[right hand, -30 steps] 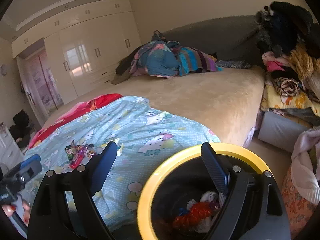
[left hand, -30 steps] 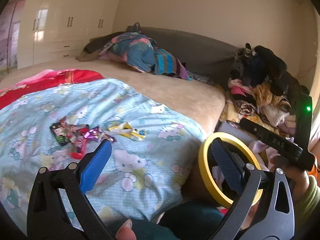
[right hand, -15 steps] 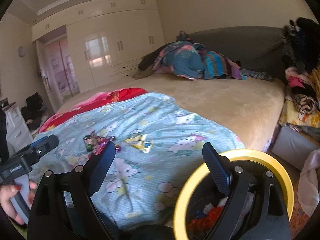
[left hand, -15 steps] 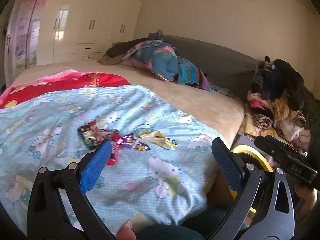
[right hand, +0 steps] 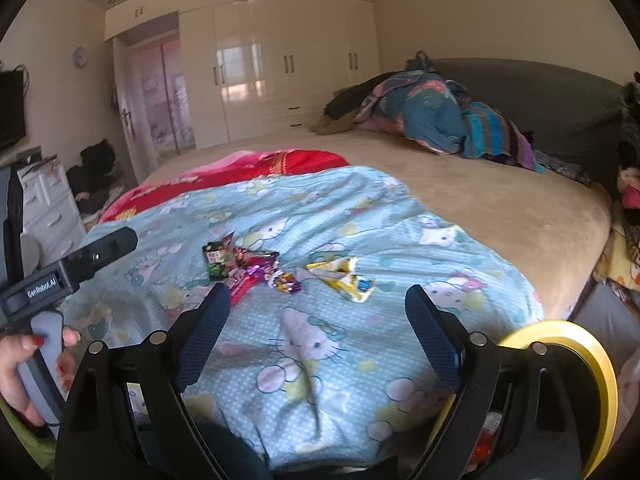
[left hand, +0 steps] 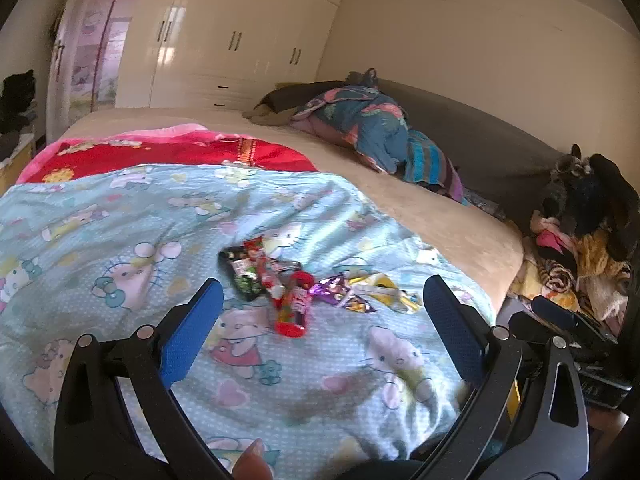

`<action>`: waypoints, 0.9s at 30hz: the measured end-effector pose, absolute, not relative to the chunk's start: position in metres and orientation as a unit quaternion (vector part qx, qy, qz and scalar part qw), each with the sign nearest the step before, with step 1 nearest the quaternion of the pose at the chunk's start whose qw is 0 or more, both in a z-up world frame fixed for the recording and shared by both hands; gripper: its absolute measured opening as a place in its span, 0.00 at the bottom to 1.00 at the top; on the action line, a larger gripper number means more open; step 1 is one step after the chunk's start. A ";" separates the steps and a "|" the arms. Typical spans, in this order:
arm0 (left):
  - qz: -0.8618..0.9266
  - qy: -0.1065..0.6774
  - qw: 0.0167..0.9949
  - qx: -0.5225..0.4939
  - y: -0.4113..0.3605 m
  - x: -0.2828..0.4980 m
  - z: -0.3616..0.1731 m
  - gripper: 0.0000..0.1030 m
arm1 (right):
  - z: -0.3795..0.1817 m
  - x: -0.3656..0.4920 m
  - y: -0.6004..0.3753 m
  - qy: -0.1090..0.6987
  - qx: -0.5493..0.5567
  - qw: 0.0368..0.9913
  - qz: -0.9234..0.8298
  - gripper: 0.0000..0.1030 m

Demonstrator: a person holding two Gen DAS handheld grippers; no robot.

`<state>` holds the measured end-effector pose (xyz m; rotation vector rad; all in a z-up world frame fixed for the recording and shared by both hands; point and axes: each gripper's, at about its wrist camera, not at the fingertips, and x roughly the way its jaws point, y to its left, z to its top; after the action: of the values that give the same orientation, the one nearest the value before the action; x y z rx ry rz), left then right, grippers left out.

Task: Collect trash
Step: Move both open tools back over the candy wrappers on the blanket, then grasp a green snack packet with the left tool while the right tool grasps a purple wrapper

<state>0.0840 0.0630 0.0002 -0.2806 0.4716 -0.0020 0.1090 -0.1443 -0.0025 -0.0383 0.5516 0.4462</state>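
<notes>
Several bright snack wrappers lie in a loose pile on a light blue cartoon-cat blanket. A yellow wrapper is at the pile's right end. My left gripper stands open just short of the pile, nothing between its blue pads. My right gripper is open too, a little nearer than the wrappers. A yellow-rimmed bin with trash inside sits low at the right, partly behind the right finger.
The blanket covers a wide beige bed with a red quilt behind it and bundled bedding near the grey headboard. Piled clothes stand at the right. In the right wrist view a hand holds the other gripper's handle at left.
Both views have swung left from the bin toward the bed. The wrappers now sit centred ahead of both grippers, and the bin has slid to the right edge. Both grippers stayed open.
</notes>
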 end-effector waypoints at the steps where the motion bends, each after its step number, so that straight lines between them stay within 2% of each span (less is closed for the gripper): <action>1: 0.002 0.234 0.962 -0.140 0.066 0.085 -0.001 0.89 | -0.005 0.111 -0.139 0.272 -0.024 0.936 0.223 0.84; 12: 0.028 0.268 0.950 -0.160 0.099 0.104 -0.027 0.88 | -0.043 0.160 -0.085 0.317 -0.072 0.911 0.255 0.84; 17: 0.029 0.297 0.938 -0.176 0.111 0.121 -0.043 0.72 | -0.063 0.197 -0.064 0.346 -0.092 0.899 0.253 0.83; 21: 0.026 0.319 0.928 -0.189 0.119 0.139 -0.056 0.58 | -0.079 0.221 -0.048 0.369 -0.115 0.888 0.250 0.79; 27: 0.018 0.352 0.913 -0.204 0.125 0.167 -0.075 0.48 | -0.102 0.248 -0.034 0.403 -0.124 0.873 0.247 0.71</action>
<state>0.1673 0.1249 -0.0752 -0.4204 0.7240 0.0378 0.2483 -0.0339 -0.1017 -0.2592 0.8416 0.5156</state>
